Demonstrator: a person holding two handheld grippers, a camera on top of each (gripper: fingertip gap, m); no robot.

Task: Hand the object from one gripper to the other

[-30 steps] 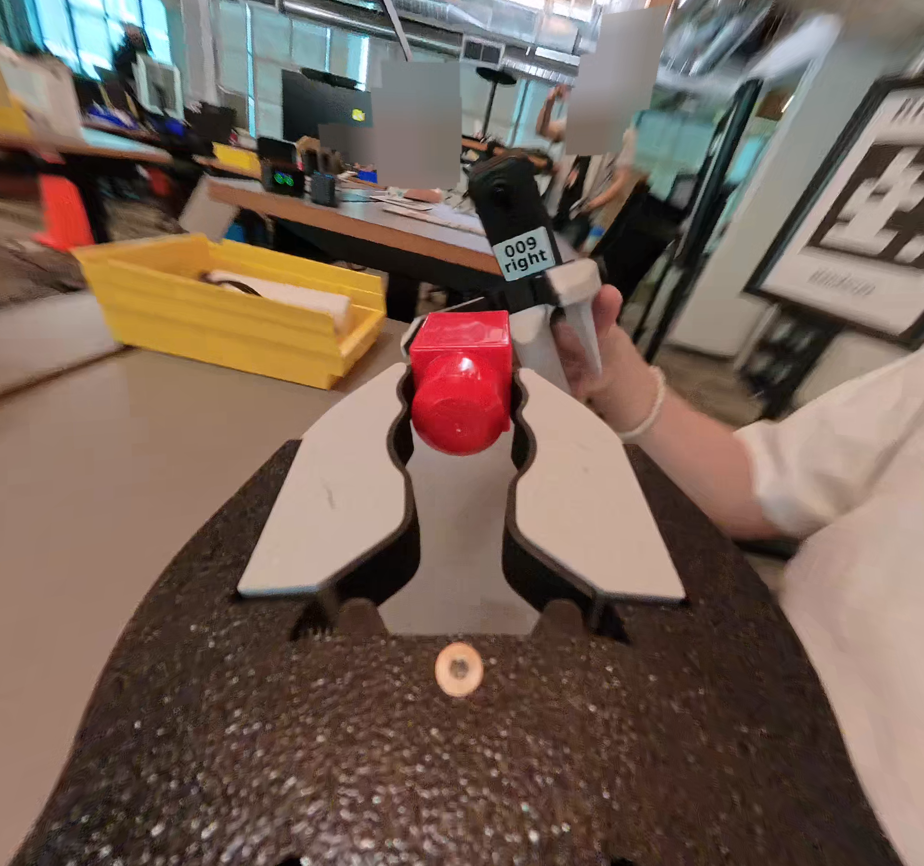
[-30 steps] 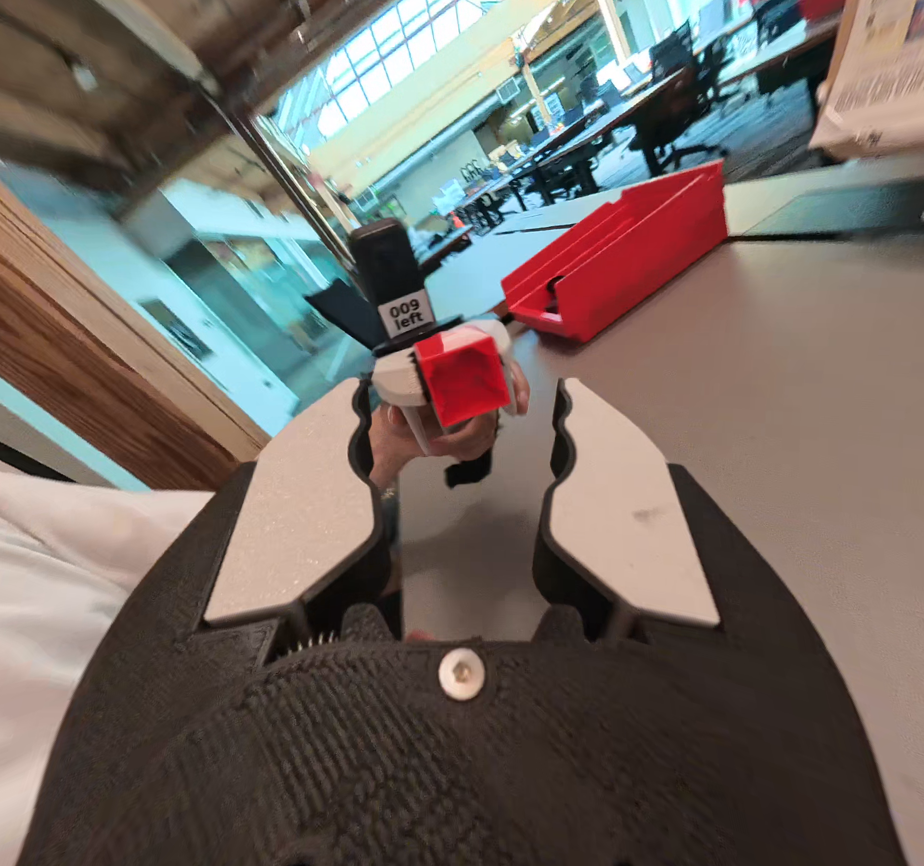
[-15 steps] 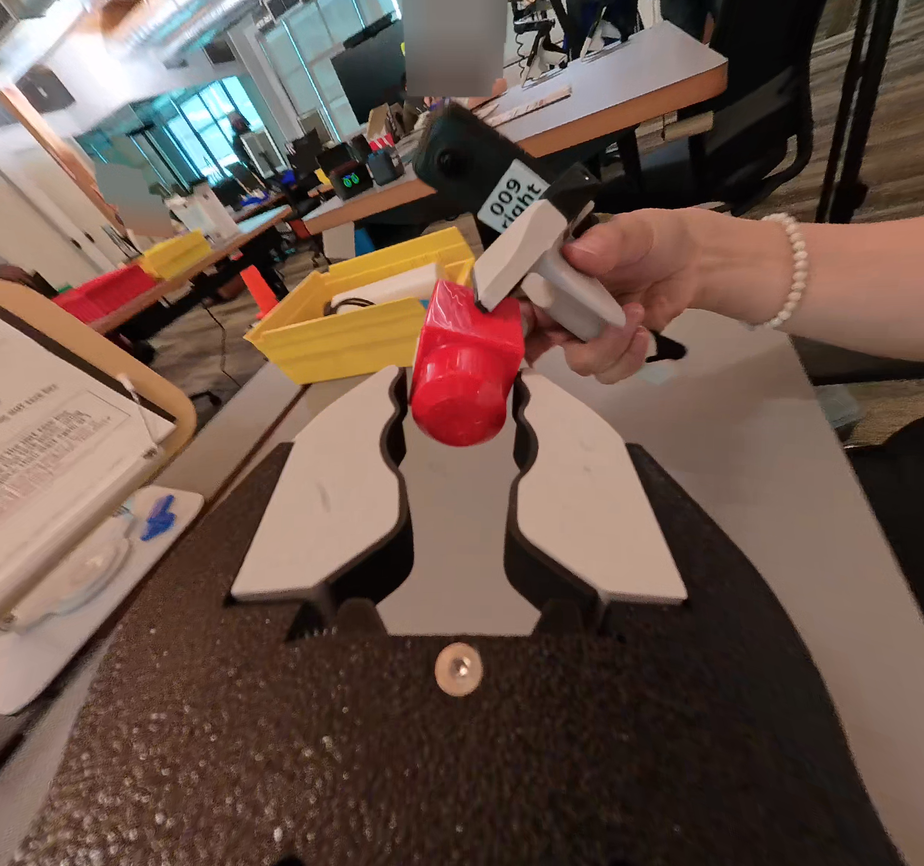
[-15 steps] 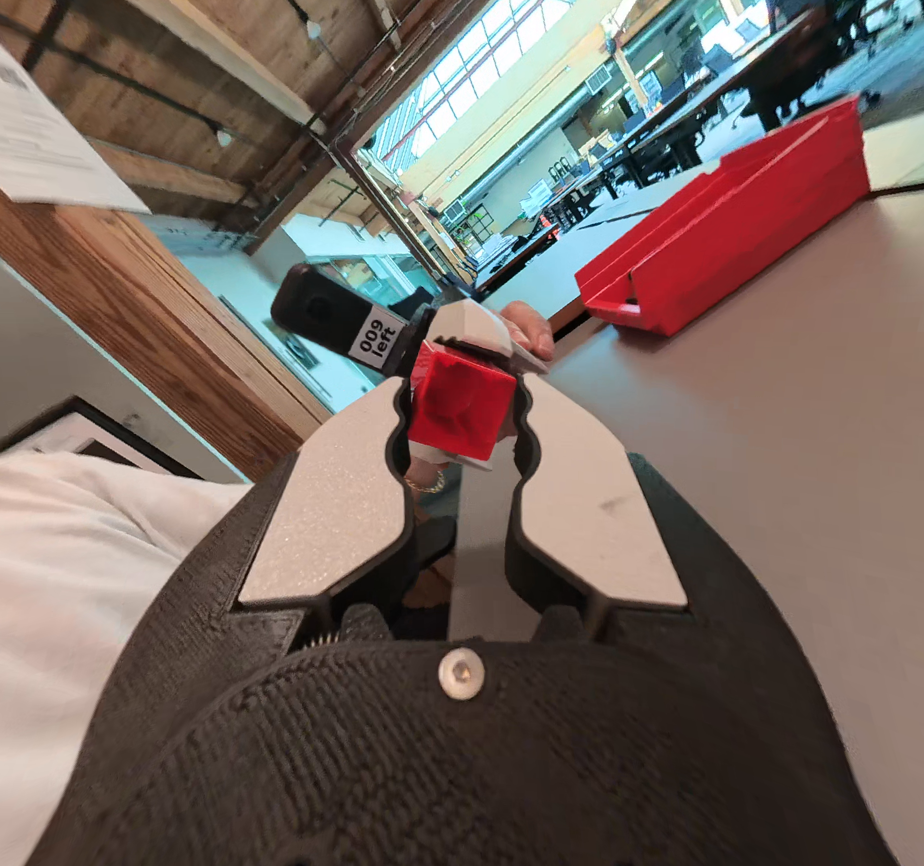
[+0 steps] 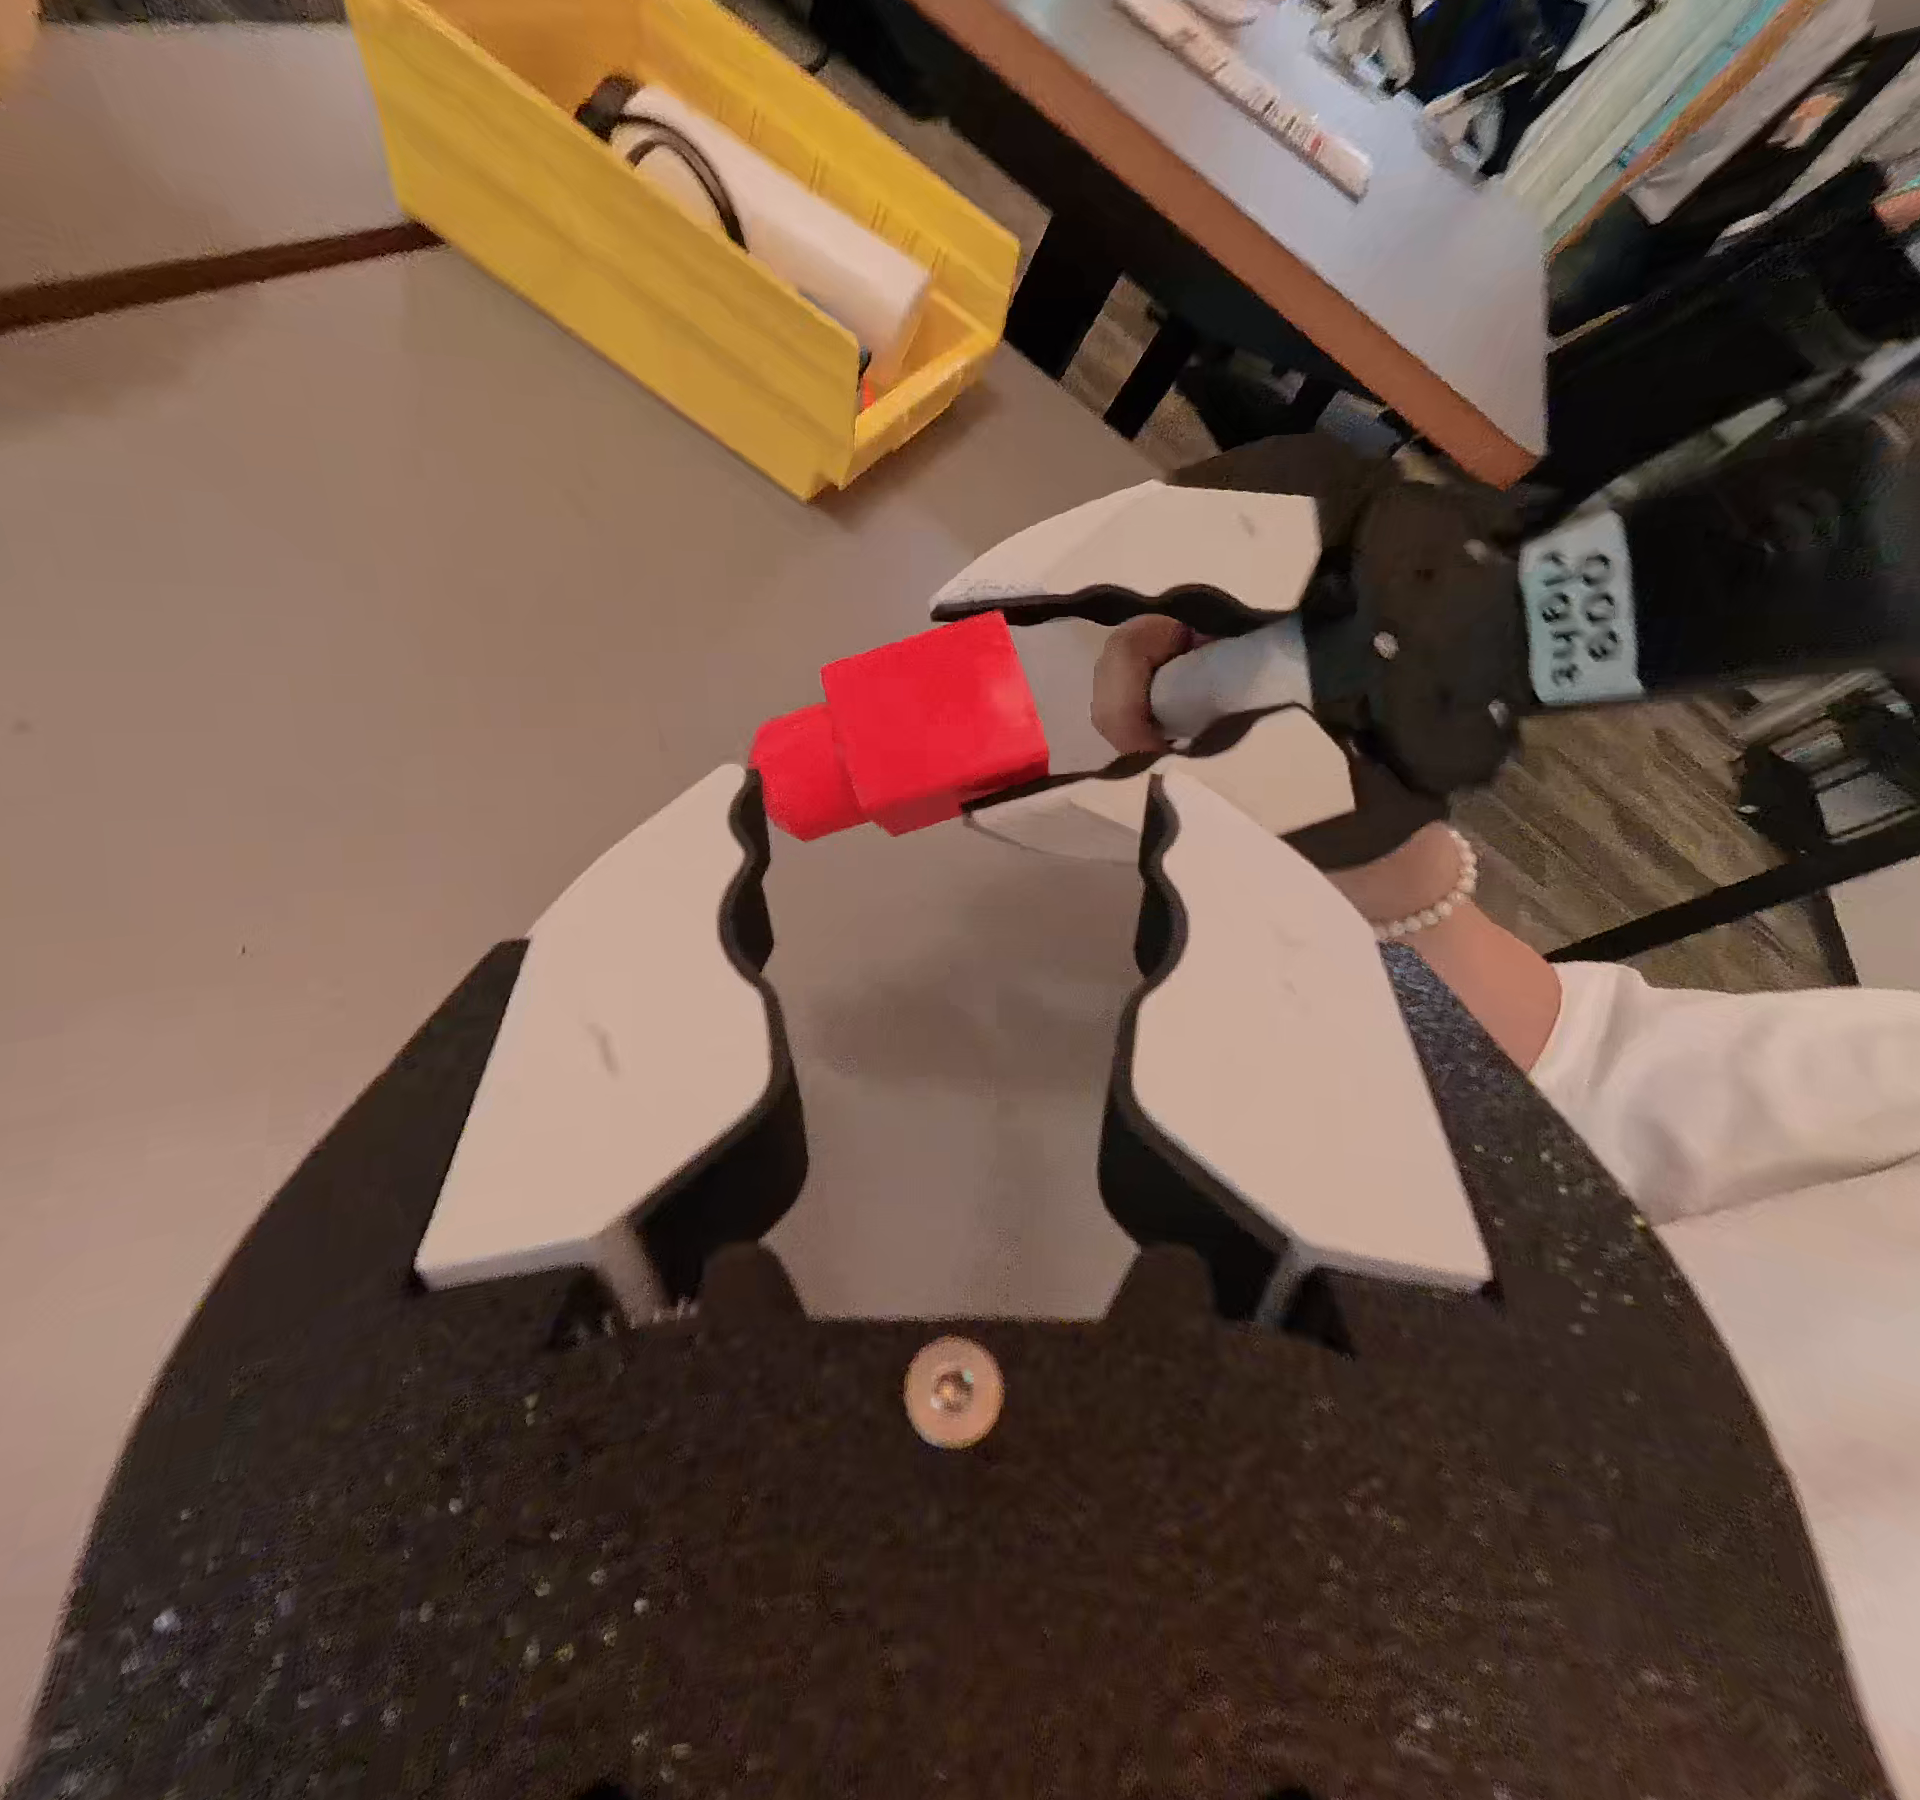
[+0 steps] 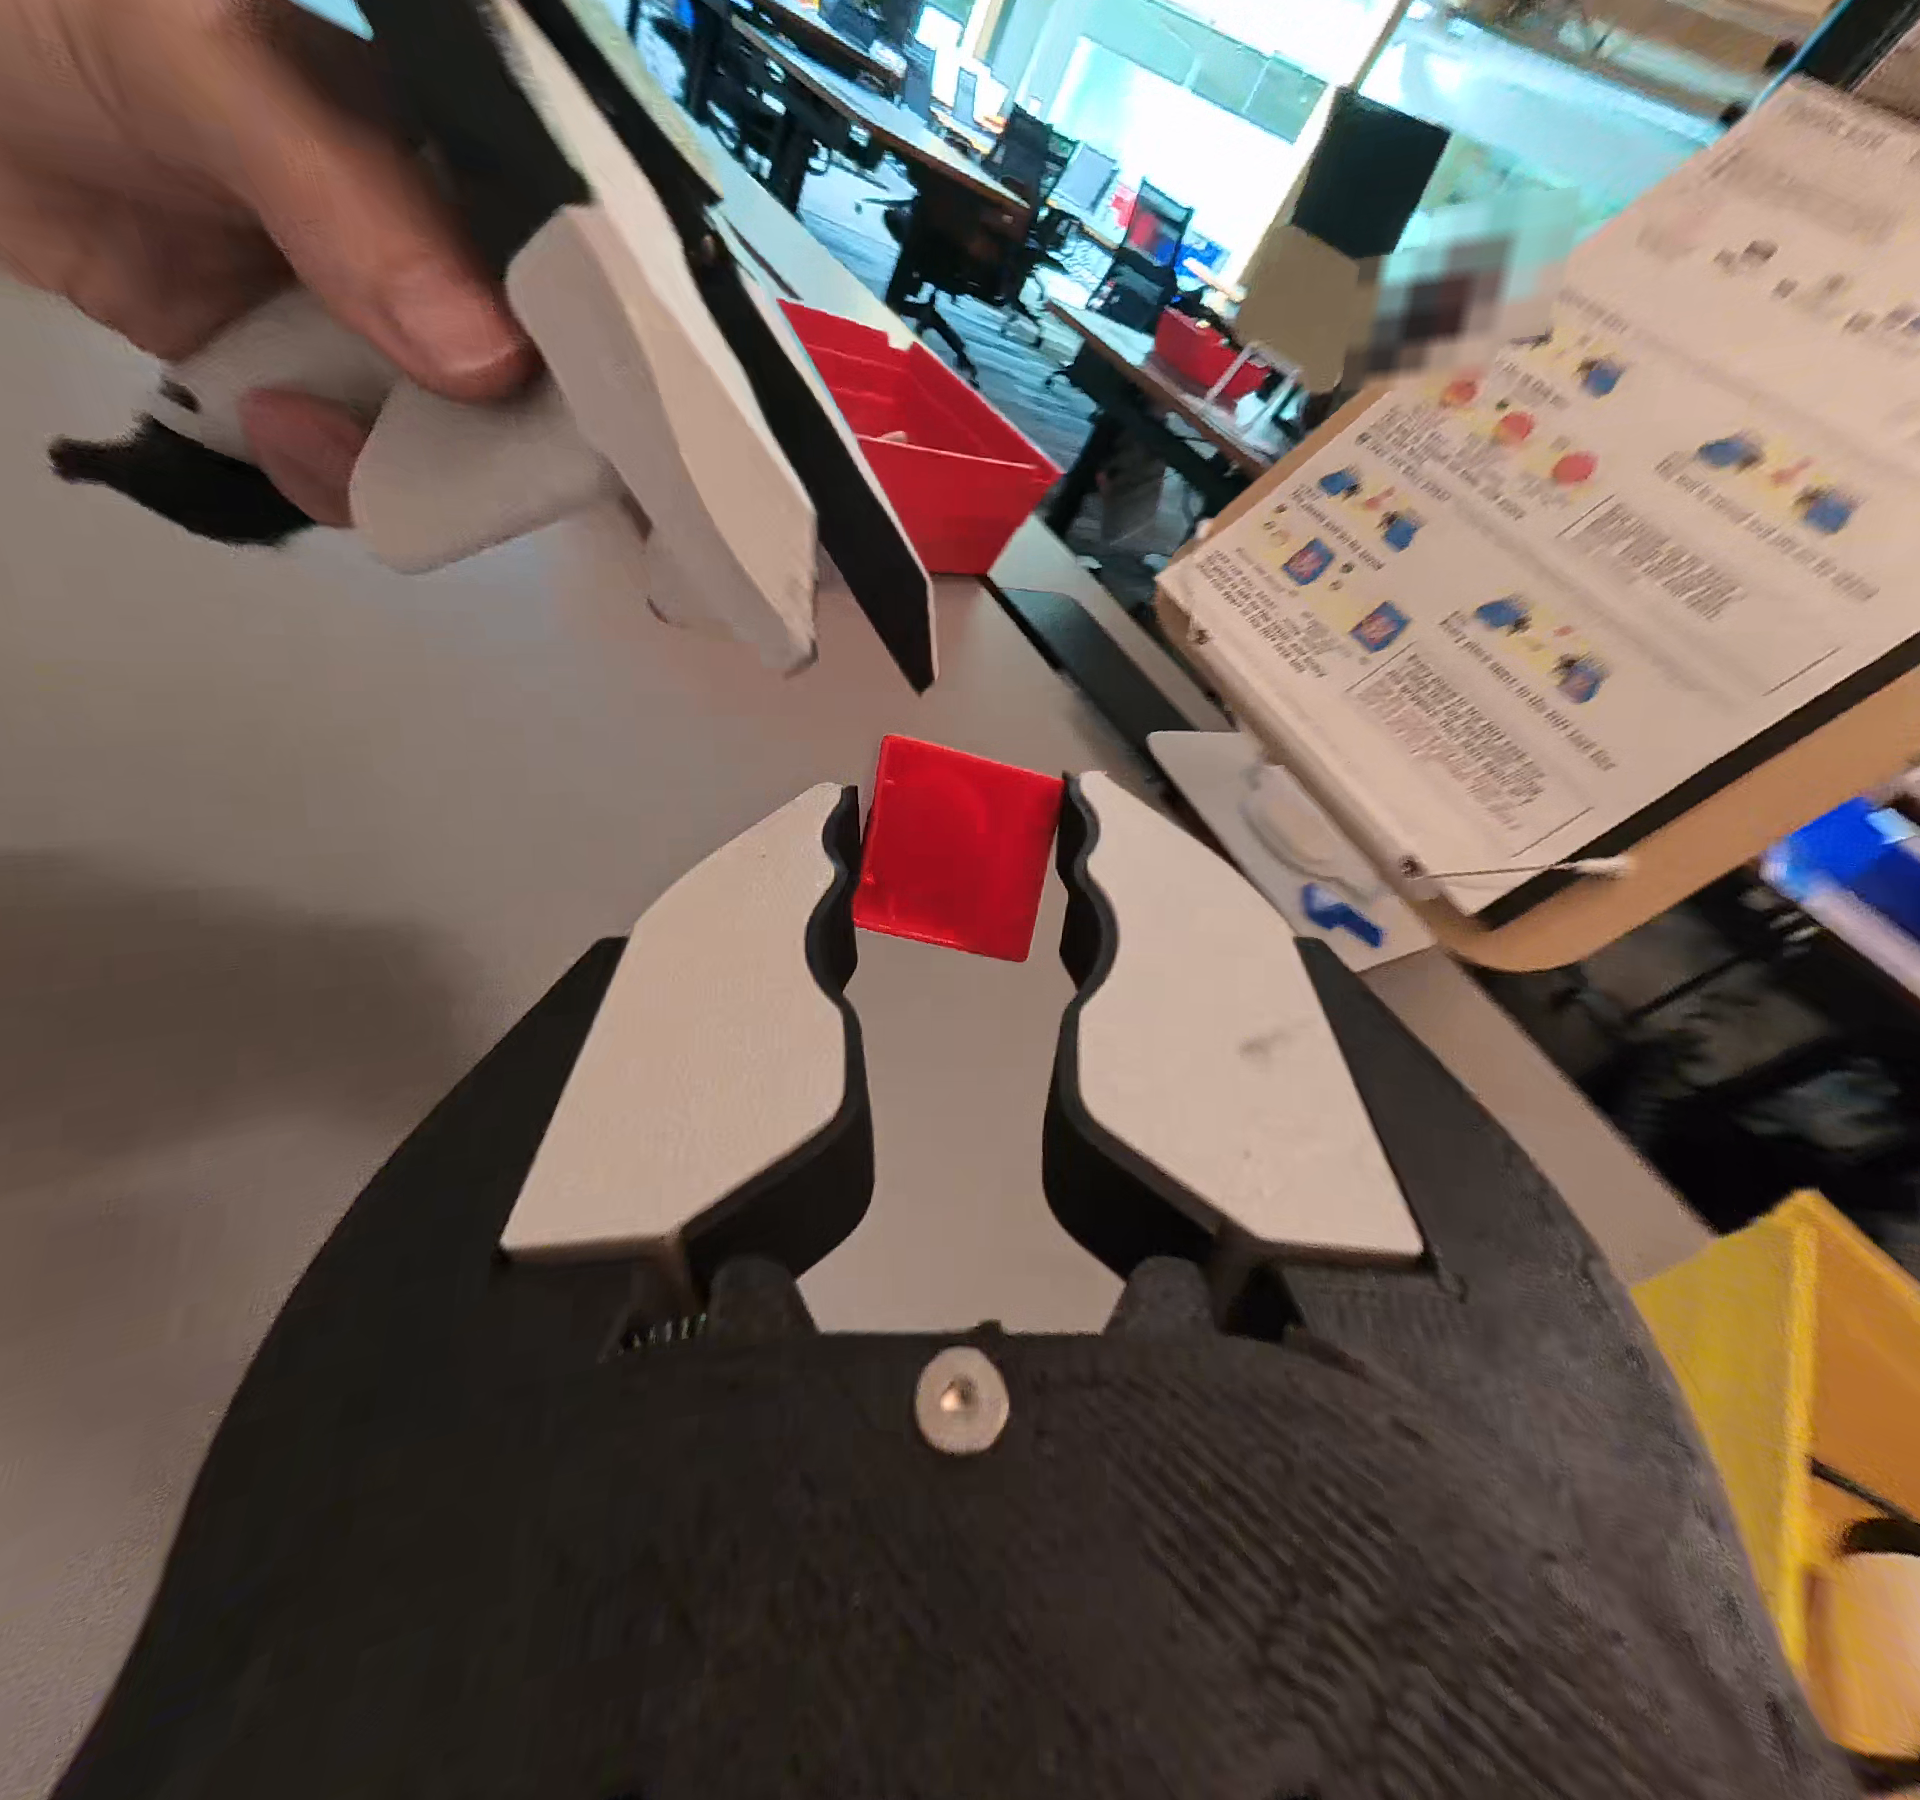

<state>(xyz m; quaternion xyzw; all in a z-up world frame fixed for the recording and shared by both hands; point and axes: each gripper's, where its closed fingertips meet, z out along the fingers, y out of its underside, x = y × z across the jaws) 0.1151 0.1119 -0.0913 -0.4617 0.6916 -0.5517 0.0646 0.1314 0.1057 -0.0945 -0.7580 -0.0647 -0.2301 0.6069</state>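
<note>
**Red block in right gripper, left gripper spread and empty**

Right gripper clamped on red plastic block with square body and round stub end; square body pinched between the two white fingertips, held in the air above grey tabletop. Same grip seen from left wrist view: right gripper coming in from the right, fingers above and below square body of block, round stub pointing away toward left side of frame.

Left gripper spread wide, nothing between fingers. Round stub of block just beside tip of its left finger; touching or a hair apart, cannot tell. In right wrist view, left gripper up and left of block, apart from it, held by a hand.

Yellow plastic bin on table well behind, white roll-like item with black cable inside. Red plastic bin farther back on tabletop. Printed instruction sheet on board to the right, tilted. White sleeve and bead bracelet at wrist behind right gripper.
</note>
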